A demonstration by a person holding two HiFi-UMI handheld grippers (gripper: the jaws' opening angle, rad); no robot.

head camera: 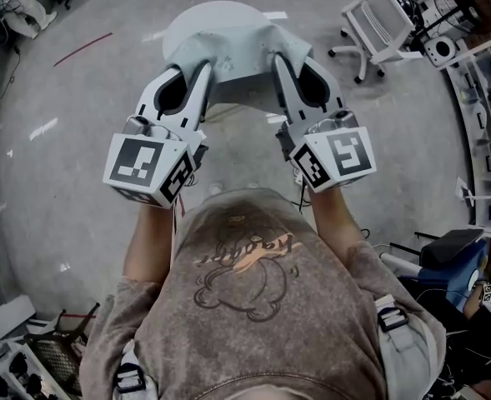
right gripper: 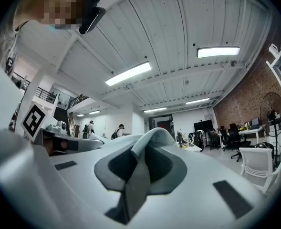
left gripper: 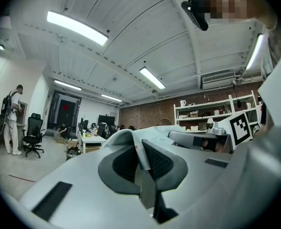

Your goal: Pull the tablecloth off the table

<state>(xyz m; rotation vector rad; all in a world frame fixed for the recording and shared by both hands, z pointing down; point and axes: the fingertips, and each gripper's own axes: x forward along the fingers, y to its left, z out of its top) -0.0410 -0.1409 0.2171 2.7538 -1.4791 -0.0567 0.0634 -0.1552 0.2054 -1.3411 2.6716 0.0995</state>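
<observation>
A pale grey tablecloth (head camera: 241, 57) lies bunched over a small round white table (head camera: 197, 17) in front of me. My left gripper (head camera: 206, 67) is shut on the cloth's near left edge, and my right gripper (head camera: 278, 62) is shut on its near right edge. Both point level, away from my body. In the left gripper view a fold of the tablecloth (left gripper: 127, 138) rises pinched in the left gripper (left gripper: 140, 151). The right gripper view shows a like fold of the tablecloth (right gripper: 154, 136) caught in the right gripper (right gripper: 141, 160). The table's legs are hidden.
A white office chair (head camera: 384, 22) stands on the grey floor at the far right. A dark blue chair (head camera: 453, 261) and cables crowd the near right, with clutter (head camera: 28, 357) at the near left. A person (left gripper: 11, 119) stands far off to the left, and desks (left gripper: 93, 138) lie beyond.
</observation>
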